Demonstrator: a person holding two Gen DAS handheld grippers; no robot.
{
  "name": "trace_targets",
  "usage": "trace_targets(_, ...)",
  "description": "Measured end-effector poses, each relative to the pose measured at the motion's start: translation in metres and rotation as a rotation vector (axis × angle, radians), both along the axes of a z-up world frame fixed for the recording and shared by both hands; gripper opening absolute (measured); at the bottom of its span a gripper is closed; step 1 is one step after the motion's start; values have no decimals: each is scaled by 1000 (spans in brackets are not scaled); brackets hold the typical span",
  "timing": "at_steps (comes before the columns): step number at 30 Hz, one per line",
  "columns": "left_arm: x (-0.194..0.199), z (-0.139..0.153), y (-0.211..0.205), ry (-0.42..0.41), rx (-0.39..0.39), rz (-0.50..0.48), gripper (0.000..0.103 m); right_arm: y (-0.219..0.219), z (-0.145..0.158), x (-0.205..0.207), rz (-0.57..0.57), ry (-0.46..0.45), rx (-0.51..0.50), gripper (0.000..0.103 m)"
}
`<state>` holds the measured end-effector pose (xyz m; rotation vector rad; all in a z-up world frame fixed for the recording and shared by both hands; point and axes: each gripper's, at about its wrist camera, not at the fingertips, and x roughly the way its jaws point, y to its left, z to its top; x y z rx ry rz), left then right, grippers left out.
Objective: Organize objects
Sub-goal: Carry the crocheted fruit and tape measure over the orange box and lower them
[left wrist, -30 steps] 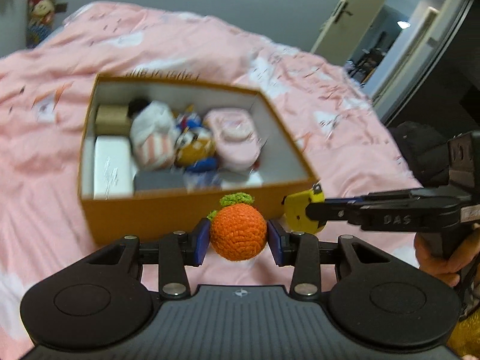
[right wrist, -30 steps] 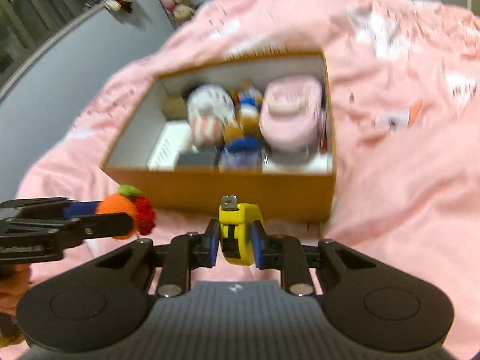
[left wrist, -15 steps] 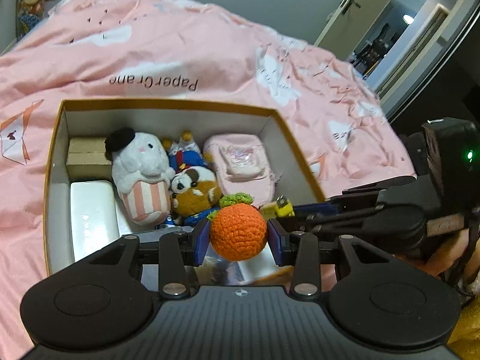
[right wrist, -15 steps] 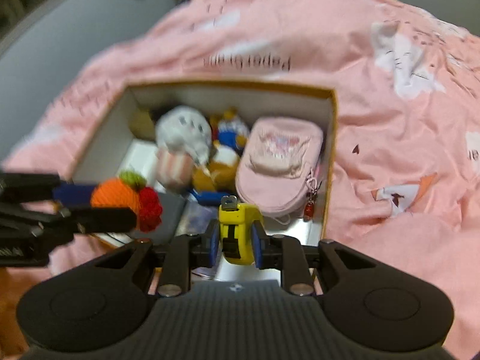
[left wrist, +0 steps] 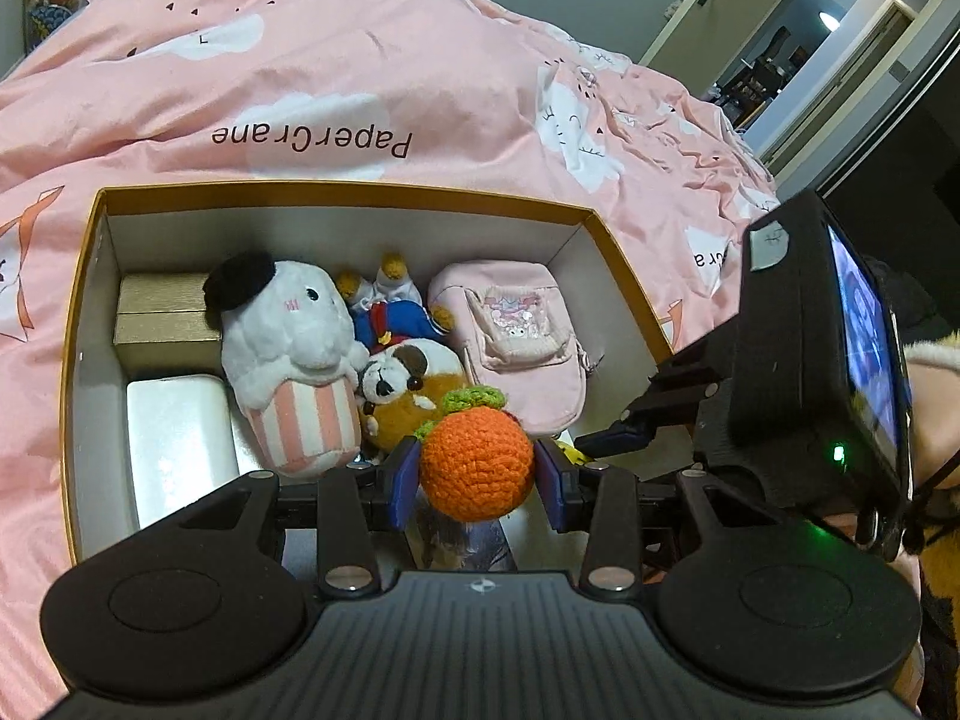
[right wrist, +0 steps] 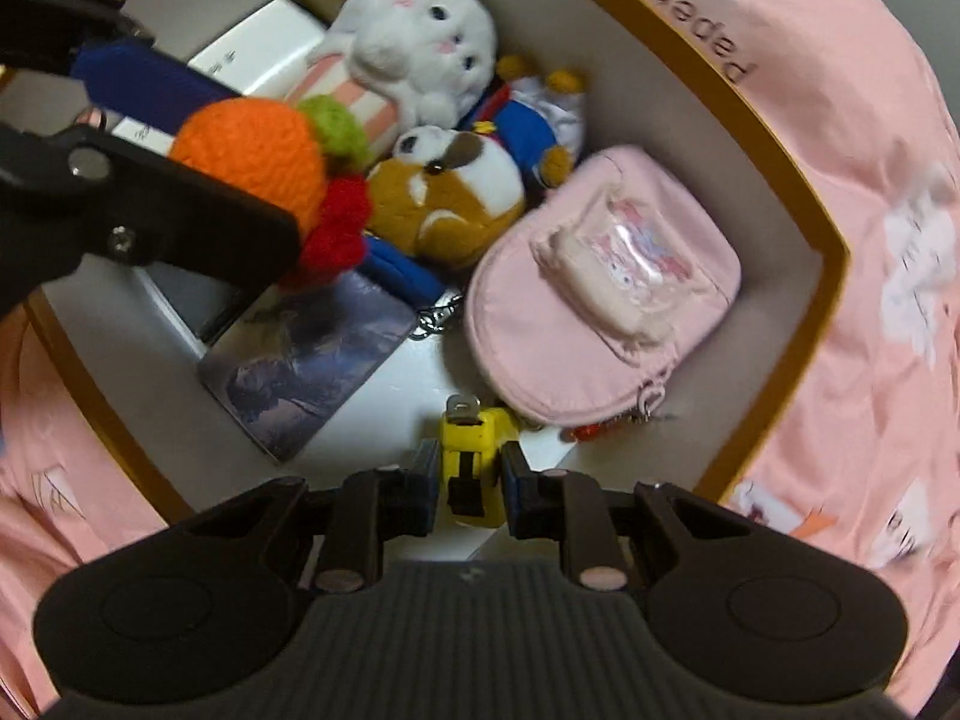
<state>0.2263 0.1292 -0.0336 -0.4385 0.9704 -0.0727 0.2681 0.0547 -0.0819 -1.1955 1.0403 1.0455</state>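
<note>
Tape measure [right wrist: 474, 468] near box wall [right wrist: 774, 324]

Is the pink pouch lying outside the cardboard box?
No, the pink pouch lies inside the cardboard box, beside the plush toys.

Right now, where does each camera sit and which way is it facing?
Left wrist: behind the left gripper, angled down into the orange box on the pink bedspread; it holds the crocheted orange.
Right wrist: behind the right gripper, looking almost straight down into the box; it holds the yellow tape measure.
Shared: both see the pink pouch, the plush toys and the other gripper.
</note>
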Motion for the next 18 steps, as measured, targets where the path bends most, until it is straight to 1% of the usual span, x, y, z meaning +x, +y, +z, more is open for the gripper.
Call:
trace_targets(2, 1, -1, 0, 7, -3, -4, 46, 2, -3, -5, 50, -17, -40, 22)
trace_targets(3, 1, -3, 1, 9, -6, -2, 46, 2, -5, -5, 52, -15, -55, 22)
trace_targets(8, 0, -6, 6, 20, -19, 6, 46, -6, -9, 8, 7, 11, -94, 24)
trace_targets(11, -2, -6, 7, 22, -20, 7, 46, -12, -5, 8, 0, 30, -73, 25)
trace_targets(13, -2, -7, 7, 25, -25, 8, 46, -15, 2, 9, -16, 53, -53, 29)
trace_targets(14, -2, -7, 8, 27, -26, 8, 46, -17, 4, 9, -21, 59, -47, 30)
trace_targets(16, -2, -7, 8, 33, -24, 8, 46, -20, 9, 11, -35, 64, -38, 35)
trace_targets(18, -1, -6, 7, 35, -19, 6, 46, -24, 12, 14, -52, 79, -34, 35)
